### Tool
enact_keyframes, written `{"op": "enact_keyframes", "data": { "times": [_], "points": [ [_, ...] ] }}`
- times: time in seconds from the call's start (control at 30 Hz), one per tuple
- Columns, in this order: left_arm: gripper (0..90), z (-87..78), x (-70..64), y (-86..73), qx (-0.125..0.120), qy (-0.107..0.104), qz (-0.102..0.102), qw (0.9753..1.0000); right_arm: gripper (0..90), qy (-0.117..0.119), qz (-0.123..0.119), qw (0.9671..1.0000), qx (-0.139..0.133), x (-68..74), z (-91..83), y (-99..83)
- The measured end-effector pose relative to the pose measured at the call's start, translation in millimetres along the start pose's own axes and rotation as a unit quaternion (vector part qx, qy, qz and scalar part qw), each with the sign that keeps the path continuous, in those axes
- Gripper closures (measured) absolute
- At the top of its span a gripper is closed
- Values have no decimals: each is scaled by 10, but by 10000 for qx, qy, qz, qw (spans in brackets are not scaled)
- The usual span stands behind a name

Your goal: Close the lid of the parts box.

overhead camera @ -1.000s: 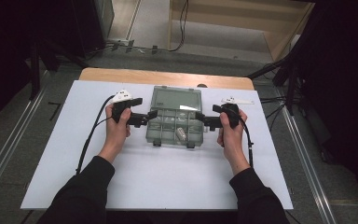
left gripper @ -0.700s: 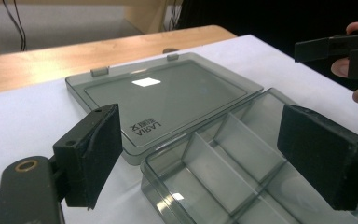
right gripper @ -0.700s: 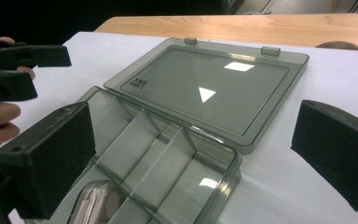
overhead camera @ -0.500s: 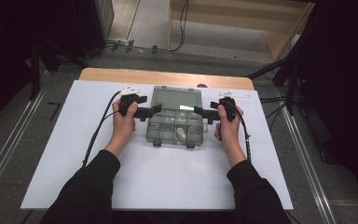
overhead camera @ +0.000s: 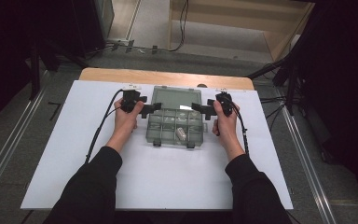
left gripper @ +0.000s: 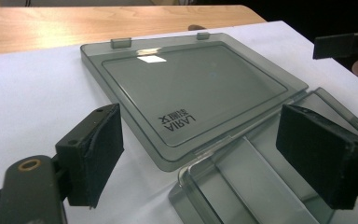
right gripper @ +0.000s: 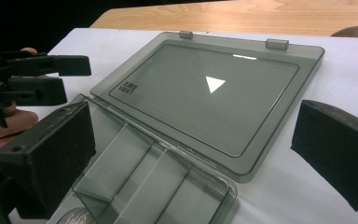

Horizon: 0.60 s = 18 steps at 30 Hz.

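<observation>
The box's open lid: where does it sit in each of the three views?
High view: lid upper centre, flat behind the compartment tray.
Left gripper view: lid centre, logo facing the camera.
Right gripper view: lid centre.
Shared landmark: the two latch tabs on its far edge.

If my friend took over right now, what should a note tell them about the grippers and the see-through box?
Left gripper: open, holding nothing, at the box's left edge.
Right gripper: open, holding nothing, at the box's right edge.
Box: on the white table, its compartments showing.
Lid: swung fully open, lying flat behind the box.
Done: box opened.
Left: probably handling the small items inside; they are too small to identify.
</observation>
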State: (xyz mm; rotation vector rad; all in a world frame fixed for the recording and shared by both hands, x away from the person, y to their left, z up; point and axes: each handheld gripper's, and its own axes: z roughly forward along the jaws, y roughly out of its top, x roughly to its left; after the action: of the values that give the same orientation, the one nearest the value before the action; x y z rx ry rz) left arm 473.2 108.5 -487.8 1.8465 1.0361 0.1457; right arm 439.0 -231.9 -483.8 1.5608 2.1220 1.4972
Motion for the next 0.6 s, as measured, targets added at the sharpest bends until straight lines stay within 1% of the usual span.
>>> {"op": "enact_keyframes", "data": {
  "times": [0.03,0.1,0.13,0.17,0.2,0.23,0.27,0.3,0.33,0.37,0.4,0.43,0.47,0.5,0.53,0.6],
  "points": [
    [192,6,3,8,-16,15,-61,10000,0,17,44,10000,24,-10,29,14],
    [191,12,1,29,-14,62,-90,9999,0,27,60,10000,54,-16,42,21],
    [199,18,1,38,-13,129,-134,9998,0,38,85,9999,81,-22,62,26],
    [234,23,7,46,3,175,-170,9997,15,37,103,9999,114,-28,75,31],
    [265,33,12,51,25,219,-210,9995,56,-38,163,9998,140,-32,98,37],
    [265,44,16,54,48,267,-259,9993,56,-38,163,9998,140,-32,98,37],
    [297,55,18,55,91,314,-273,9991,61,-61,188,9996,176,-35,115,39],
    [314,68,20,55,137,337,-299,9989,92,-123,235,9994,233,-38,132,42],
    [332,78,23,53,175,329,-348,9987,114,-184,271,9991,269,-42,146,44],
    [370,88,23,50,183,303,-398,9986,132,-238,306,9988,298,-54,168,41],
    [370,101,23,48,197,296,-434,9984,132,-238,306,9988,298,-54,168,41],
    [389,111,22,46,211,283,-480,9982,152,-302,332,9985,317,-62,176,40],
    [392,123,20,43,218,264,-516,9981,189,-373,370,9981,324,-70,182,38],
    [409,136,17,39,237,262,-523,9980,272,-490,445,9971,366,-92,193,27],
    [409,148,14,35,272,274,-524,9979,272,-490,445,9971,366,-92,193,27],
    [410,166,13,25,293,274,-544,9977,316,-525,444,9968,416,-110,212,11]
  ]
}}
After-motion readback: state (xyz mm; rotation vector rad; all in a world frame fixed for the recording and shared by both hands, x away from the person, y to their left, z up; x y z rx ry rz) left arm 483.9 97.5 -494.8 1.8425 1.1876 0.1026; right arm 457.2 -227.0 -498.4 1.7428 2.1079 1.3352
